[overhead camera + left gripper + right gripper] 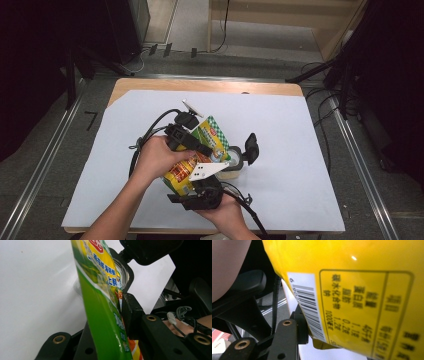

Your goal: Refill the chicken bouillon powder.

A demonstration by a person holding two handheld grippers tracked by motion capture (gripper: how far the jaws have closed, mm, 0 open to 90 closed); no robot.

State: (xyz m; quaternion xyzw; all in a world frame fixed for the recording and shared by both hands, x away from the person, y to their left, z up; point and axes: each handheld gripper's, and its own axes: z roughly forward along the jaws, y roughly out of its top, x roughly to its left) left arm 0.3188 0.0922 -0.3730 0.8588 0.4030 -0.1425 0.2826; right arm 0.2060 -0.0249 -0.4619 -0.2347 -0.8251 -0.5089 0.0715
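Left claw (120, 315) clamping green packet (102, 315), right claw (317, 340) beside it

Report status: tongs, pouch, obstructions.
Left tongs clamped on green-yellow pouch. Right tongs at the pouch's yellow lower end, grip unclear. Clear open-lid container directly behind.

Bare forearms, no sleeves in the high view. Left claw (212, 150) is matte black plastic with a boxy body, a thick black cable looping off its back and a small white plate on a stalk on top. Right claw (200, 186) is black too, with a grey three-cornered plate dotted with small holes and a thin black cable trailing behind. In the gripper views the jaws are black bars with brass-ringed screw holes at the pivots; a grey coiled wire with a white connector sits beside one
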